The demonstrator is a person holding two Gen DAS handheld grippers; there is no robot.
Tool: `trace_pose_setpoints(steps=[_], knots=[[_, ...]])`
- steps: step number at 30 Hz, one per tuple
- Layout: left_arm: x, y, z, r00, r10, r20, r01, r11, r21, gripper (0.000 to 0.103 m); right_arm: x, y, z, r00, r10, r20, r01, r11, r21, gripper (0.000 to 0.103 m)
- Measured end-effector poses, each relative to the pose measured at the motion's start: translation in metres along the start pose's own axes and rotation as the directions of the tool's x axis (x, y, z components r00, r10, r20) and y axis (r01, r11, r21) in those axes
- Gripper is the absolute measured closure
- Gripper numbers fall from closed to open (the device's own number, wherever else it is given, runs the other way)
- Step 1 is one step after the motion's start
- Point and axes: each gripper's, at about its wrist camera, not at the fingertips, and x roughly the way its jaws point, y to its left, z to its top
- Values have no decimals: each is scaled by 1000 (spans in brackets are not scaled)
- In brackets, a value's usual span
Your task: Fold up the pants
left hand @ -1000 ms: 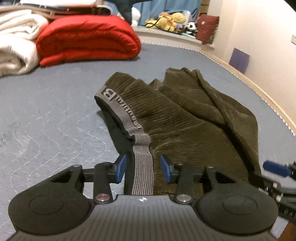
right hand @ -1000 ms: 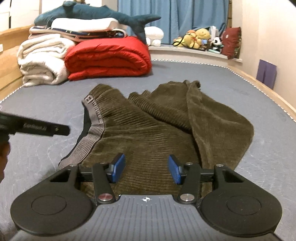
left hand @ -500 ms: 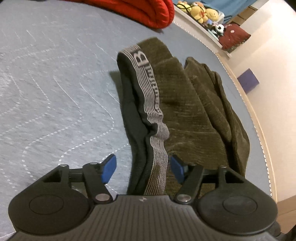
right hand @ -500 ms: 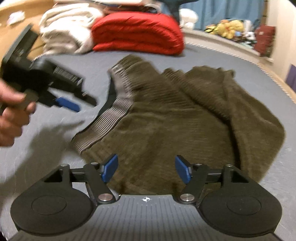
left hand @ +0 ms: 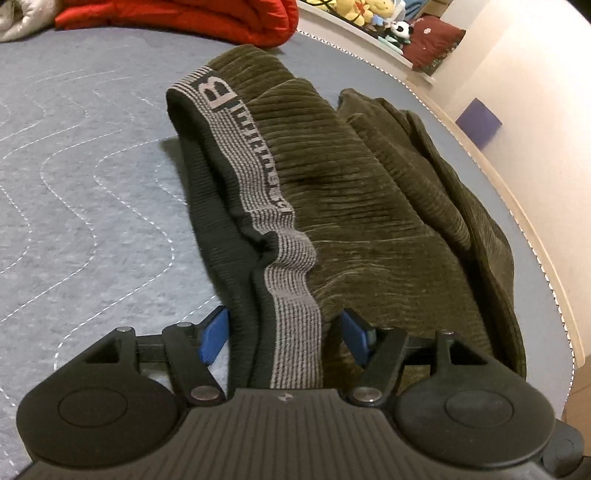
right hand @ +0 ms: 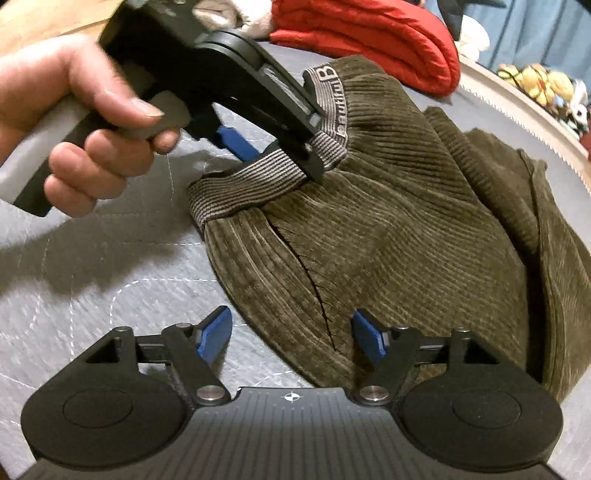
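Note:
Olive corduroy pants [left hand: 369, 192] lie crumpled on the grey quilted bed [left hand: 74, 184], their grey striped waistband [left hand: 291, 295] marked with a "B". My left gripper [left hand: 284, 334] is open and straddles the waistband, whose near end runs between the blue pads without being pressed. In the right wrist view a hand [right hand: 92, 122] holds that left gripper [right hand: 273, 155] down over the waistband [right hand: 251, 184]. My right gripper [right hand: 291, 336] hangs low over the near edge of the pants [right hand: 369, 240]. Its jaws are opening, and the cloth below them is not pinched.
A folded red quilt [right hand: 369, 33] and a white blanket [left hand: 14, 18] lie at the head of the bed. Stuffed toys [left hand: 362, 11] and a dark red cushion [left hand: 432, 40] sit on a ledge. The bed's right edge [left hand: 524, 206] and a purple box [left hand: 478, 122] border the wall.
Both grippers have dropped closer to the pants and tilted further down, and their jaws have widened. The hand with the left gripper has come into the right wrist view, over the waistband.

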Motion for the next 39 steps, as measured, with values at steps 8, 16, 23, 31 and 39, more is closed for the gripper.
trace_pose_setpoints(steps=[8, 16, 23, 31, 39], knots=[[-1, -1, 3, 1000, 15, 13, -15, 1000, 6, 69, -4, -4, 10, 998, -32, 46, 32, 999, 9, 74], [-39, -3, 9, 997, -6, 80, 6, 1000, 6, 85, -30, 0, 20, 992, 1, 123, 3, 1000, -31, 94], [-99, 12, 5, 986, -18, 166, 21, 1000, -19, 87, -60, 23, 27, 972, 68, 224, -41, 992, -119, 95], [-167, 49, -18, 979, 53, 198, -38, 996, -81, 89, -82, 75, 41, 930, 231, 285, -166, 958, -233, 95], [-227, 100, -51, 979, 140, 151, -118, 982, -147, 88, -91, 140, 45, 873, 422, 245, -304, 862, -405, 96]])
